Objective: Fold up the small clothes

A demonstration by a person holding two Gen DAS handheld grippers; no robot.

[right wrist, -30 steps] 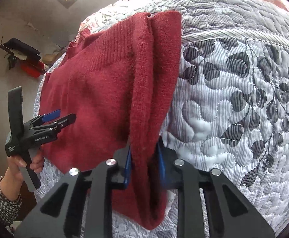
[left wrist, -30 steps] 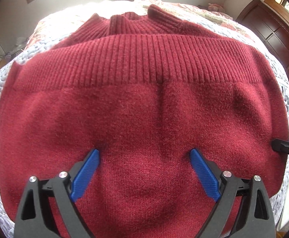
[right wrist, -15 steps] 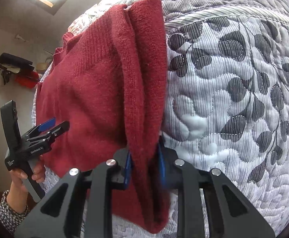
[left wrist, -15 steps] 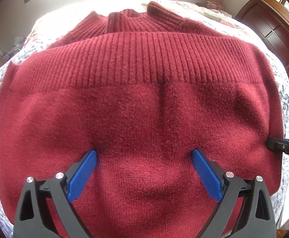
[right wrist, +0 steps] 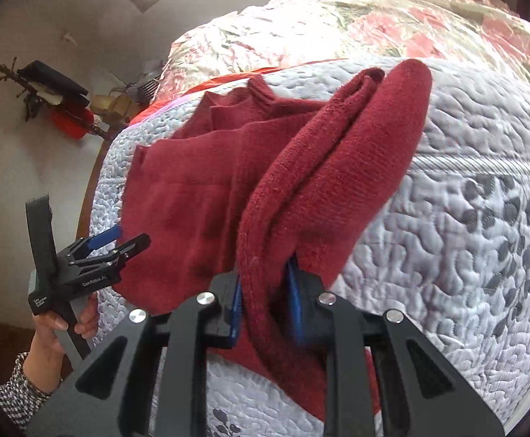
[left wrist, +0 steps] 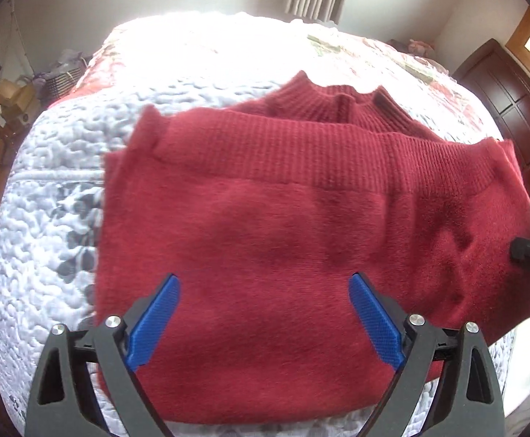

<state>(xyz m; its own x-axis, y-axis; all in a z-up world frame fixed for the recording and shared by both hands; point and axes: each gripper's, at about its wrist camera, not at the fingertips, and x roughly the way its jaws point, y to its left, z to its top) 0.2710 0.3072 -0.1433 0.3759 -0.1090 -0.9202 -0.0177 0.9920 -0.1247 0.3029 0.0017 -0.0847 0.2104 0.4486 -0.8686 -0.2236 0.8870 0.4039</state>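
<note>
My left claw (left wrist: 263,315) is spread wide over the red sweater (left wrist: 301,225), which lies on the bed (left wrist: 46,189). My right claw (right wrist: 265,291) pinches its side edge, lifted. Next I think I must carry that edge across.

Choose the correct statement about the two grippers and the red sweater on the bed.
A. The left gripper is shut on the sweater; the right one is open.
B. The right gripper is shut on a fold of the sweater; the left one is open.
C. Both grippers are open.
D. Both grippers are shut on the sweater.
B: the right gripper pinches a fold of the red sweater, while the left gripper is spread wide and grips nothing.
</note>
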